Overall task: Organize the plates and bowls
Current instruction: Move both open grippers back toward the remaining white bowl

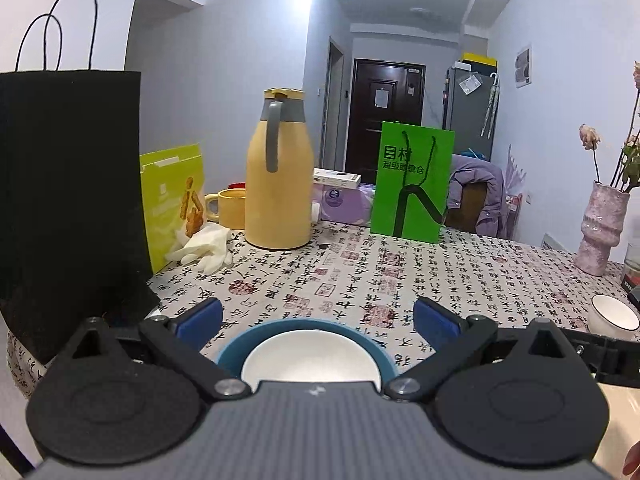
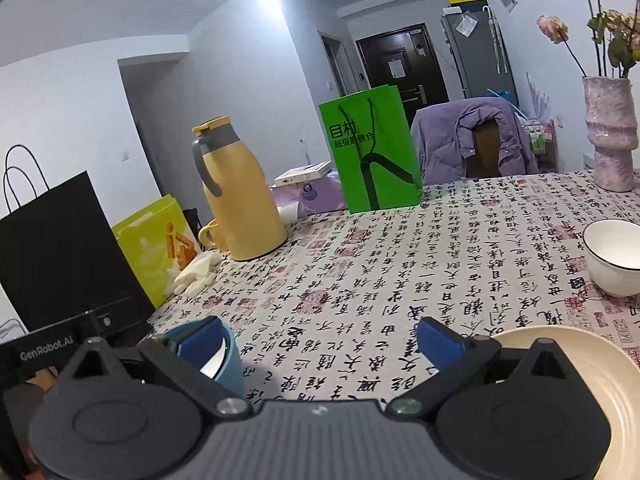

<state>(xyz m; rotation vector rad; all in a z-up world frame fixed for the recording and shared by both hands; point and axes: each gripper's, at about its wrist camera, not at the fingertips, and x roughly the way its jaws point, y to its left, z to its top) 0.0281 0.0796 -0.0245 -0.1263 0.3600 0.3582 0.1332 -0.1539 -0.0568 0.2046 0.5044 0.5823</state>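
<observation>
Hovering wide open, the left gripper [image 1: 316, 316] has the blue bowl [image 1: 306, 344] just below its fingers; the right gripper [image 2: 320, 338], equally wide, holds nothing beside the cream plate [image 2: 568, 364].

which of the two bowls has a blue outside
The blue bowl, directly in front of the left gripper between its open fingers: blue outside, white inside. The other, the white bowl far off to the right, is white all over with a thin dark rim.

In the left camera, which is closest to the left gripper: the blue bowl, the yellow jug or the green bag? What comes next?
1. Blue bowl: right below the left gripper.
2. Yellow jug: mid-table, left.
3. Green bag: far edge, right.
</observation>
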